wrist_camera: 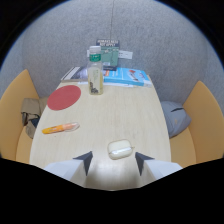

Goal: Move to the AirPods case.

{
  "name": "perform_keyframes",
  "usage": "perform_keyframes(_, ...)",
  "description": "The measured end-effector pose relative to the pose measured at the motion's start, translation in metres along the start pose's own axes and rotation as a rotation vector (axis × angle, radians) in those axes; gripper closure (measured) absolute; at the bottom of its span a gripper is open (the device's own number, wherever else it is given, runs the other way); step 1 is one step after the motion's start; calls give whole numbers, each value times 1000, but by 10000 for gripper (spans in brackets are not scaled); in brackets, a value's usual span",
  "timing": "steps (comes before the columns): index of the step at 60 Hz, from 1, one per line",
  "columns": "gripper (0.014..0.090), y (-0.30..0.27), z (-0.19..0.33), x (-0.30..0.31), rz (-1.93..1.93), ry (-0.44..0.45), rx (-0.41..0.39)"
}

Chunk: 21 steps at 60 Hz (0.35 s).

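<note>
A white AirPods case (120, 148) lies on the pale wooden table (130, 115), just ahead of my fingers and slightly right of the middle between them. My gripper (114, 163) is open, its two dark fingertips (84, 161) spread wide with nothing between them. The case sits apart from both tips, closer to the right one.
An orange and clear pen (60, 128) lies to the left. A red round mat (64, 97) sits further back, with a plastic bottle (95, 70) of yellowish drink beside it. Blue booklets (127, 76) and a sign stand at the far end. Orange benches flank the table.
</note>
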Motion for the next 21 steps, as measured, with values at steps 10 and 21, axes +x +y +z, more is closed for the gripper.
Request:
perform_keyframes(10, 177, -6, 11, 2, 3, 3, -2)
perform_keyframes(21, 179, -5, 11, 3, 14, 2, -5)
